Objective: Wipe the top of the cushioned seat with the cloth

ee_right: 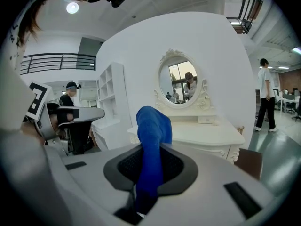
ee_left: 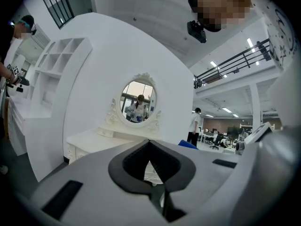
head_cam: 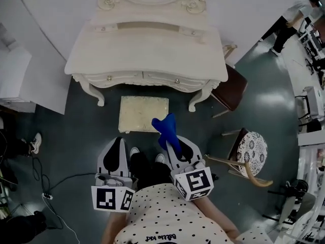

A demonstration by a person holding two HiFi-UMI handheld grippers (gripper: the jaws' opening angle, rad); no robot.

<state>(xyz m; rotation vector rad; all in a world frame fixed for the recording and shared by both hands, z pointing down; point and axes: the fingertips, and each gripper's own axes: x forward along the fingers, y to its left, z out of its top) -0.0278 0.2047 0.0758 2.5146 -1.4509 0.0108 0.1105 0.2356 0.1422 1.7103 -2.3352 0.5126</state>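
Right claw (ee_right: pixel 149 166) grips the blue cloth (head_cam: pixel 165 127), centre frame; left claw (ee_left: pixel 150 163) is clenched, empty. The narrowly pinched cloth may slip out when dragged across the cushioned seat (head_cam: pixel 142 113).

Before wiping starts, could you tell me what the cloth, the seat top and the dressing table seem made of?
Cloth: soft matte blue fabric, flopping in folds from the right gripper. Seat top: likely cream upholstery fabric, faintly mottled, no shine. Dressing table: probably cream-painted wood, satin, with carved legs; unconfirmed.
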